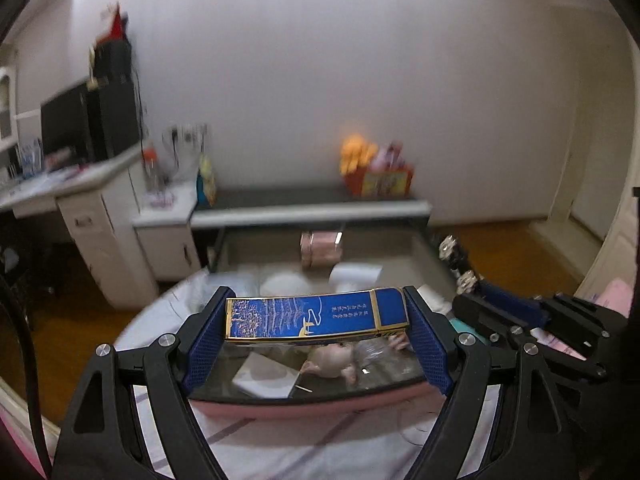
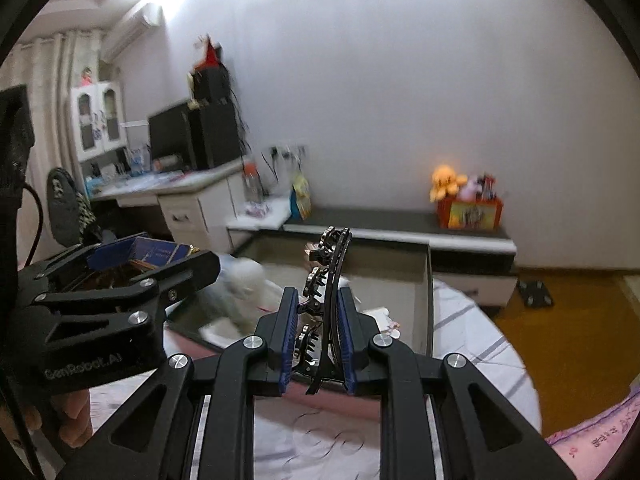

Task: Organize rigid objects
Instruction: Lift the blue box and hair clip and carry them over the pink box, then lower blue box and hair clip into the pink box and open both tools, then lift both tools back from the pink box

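A blue box with gold trim (image 1: 316,316) lies crosswise between the blue pads of my left gripper (image 1: 316,322), which is shut on its two ends. It hangs above a dark glass-fronted tray (image 1: 320,380) holding a pale figurine (image 1: 334,362) and a white card (image 1: 268,374). My right gripper (image 2: 318,320) is shut on a black hair clip with stones (image 2: 326,280), which sticks up and forward out of the pads. In the right wrist view the left gripper (image 2: 120,280) shows at the left with the blue box (image 2: 156,254) in it.
An open drawer (image 2: 420,280) of a low cabinet lies ahead, with a pink box (image 1: 322,246) at its back. A basket of plush toys (image 2: 468,204) stands on the cabinet top. A white desk (image 1: 92,208) with a monitor stands left. Striped bedding (image 2: 472,320) lies underneath.
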Action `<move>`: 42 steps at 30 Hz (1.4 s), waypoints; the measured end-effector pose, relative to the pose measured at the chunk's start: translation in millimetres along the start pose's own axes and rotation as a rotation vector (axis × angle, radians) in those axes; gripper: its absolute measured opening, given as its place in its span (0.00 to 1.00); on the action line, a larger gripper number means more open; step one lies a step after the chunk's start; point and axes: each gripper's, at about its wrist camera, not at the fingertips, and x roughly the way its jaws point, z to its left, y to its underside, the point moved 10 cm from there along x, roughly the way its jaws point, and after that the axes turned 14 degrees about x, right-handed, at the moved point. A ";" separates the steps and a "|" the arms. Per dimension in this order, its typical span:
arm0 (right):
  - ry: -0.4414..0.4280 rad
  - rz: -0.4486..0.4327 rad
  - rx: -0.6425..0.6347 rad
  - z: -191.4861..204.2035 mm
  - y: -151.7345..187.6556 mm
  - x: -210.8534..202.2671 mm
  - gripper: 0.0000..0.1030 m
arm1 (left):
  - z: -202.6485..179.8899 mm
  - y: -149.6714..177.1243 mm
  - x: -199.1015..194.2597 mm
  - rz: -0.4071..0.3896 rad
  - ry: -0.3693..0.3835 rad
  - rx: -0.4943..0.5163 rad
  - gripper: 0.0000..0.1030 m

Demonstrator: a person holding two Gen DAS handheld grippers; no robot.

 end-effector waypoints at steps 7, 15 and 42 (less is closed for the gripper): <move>0.039 0.122 0.034 -32.5 25.9 57.2 0.20 | -3.4 25.0 55.1 0.114 0.027 -0.015 0.82; 0.057 0.075 0.086 -42.2 14.9 32.2 0.85 | 6.5 21.1 10.5 0.066 0.004 -0.039 0.88; -0.009 -0.312 -0.093 82.3 16.2 -290.9 1.00 | -25.0 47.2 -360.6 -0.353 -0.224 0.002 0.95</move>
